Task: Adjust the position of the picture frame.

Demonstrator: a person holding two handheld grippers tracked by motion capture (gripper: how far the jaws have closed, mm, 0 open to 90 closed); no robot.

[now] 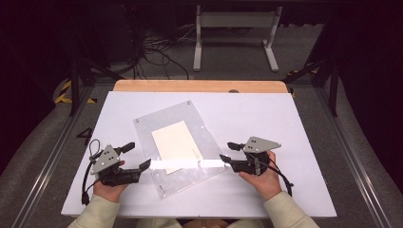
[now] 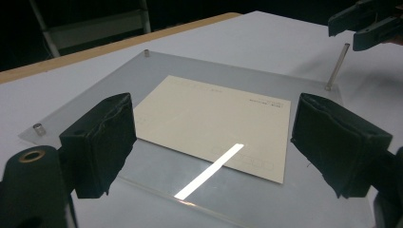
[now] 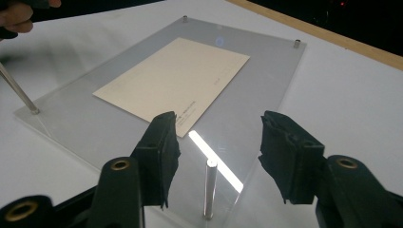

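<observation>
Left claw (image 1: 137,156) gaping wide, holding nothing, right claw (image 1: 228,152) likewise spread and empty, both flanking clear acrylic plate (image 1: 147,124) lying flat mid-desk (image 1: 285,123), cream card (image 1: 176,142) on it, long axes running diagonally from near right to far left.

White stand (image 1: 235,35) on floor beyond table (image 1: 304,142); cables (image 1: 157,52) (possibly power leads) tangled left.

White-topped bench (image 1: 285,123) with a wooden far edge, grey floor (image 1: 237,66) beyond it, white metal frame (image 1: 235,21) and tangled black cables (image 1: 157,47) seen against dark surroundings.
</observation>
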